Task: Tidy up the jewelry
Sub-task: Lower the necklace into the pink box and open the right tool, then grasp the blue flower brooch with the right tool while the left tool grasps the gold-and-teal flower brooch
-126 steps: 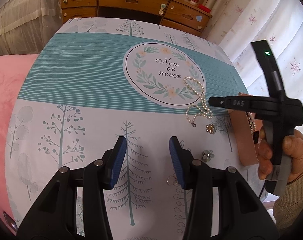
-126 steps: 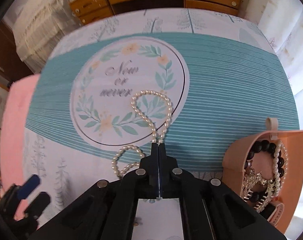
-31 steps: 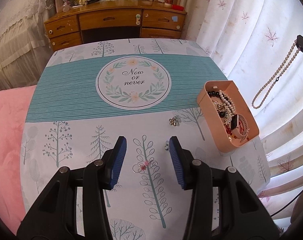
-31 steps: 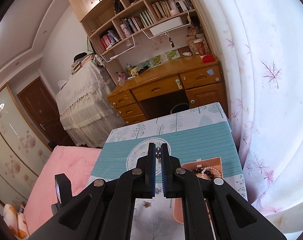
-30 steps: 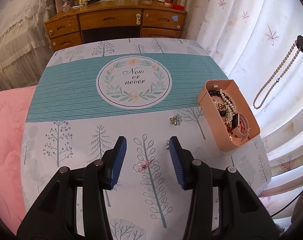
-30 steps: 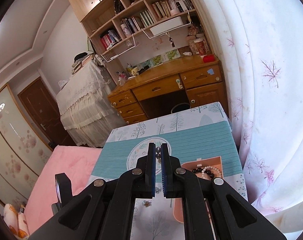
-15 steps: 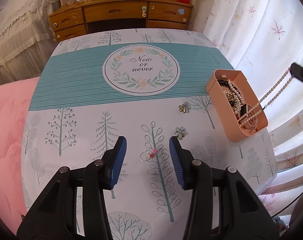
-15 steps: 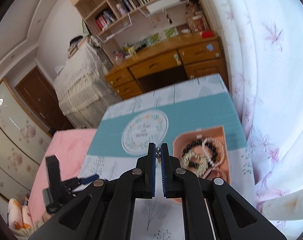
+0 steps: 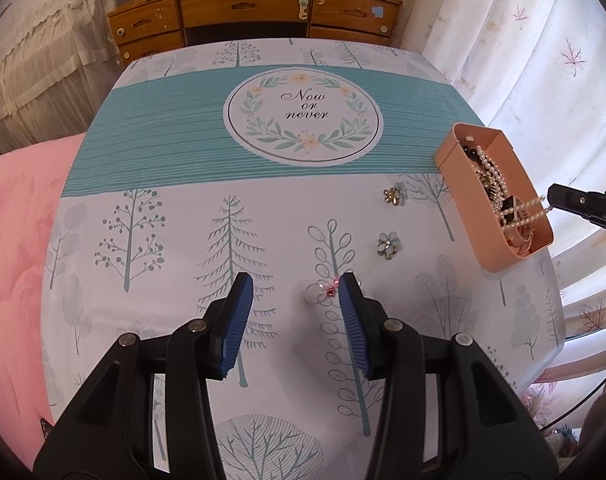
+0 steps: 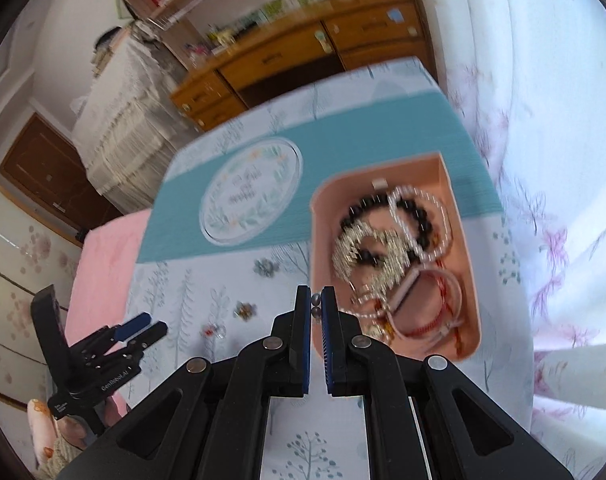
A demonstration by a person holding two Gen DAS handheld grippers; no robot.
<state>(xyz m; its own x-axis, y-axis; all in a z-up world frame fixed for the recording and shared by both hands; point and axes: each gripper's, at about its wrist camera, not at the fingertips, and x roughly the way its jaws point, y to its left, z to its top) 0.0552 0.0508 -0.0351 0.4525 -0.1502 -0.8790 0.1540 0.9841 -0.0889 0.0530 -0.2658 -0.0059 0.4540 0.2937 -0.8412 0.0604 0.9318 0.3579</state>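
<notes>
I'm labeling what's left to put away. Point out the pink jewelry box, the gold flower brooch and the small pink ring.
pink jewelry box [image 9: 459, 166]: left wrist view, outer side wall.
gold flower brooch [image 9: 394, 195]: left wrist view, its centre.
small pink ring [image 9: 330, 290]: left wrist view, pink stone.

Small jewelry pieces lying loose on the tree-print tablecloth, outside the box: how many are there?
3. A gold flower-shaped brooch lies nearest the peach plastic box, a pale blue flower-shaped brooch nearer the camera, and a pink-stoned wire piece by the left gripper. None seems hidden.

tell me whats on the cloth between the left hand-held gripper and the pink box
In the left wrist view, a pale blue flower brooch lies on the cloth between the left hand-held gripper and the pink box.
</notes>
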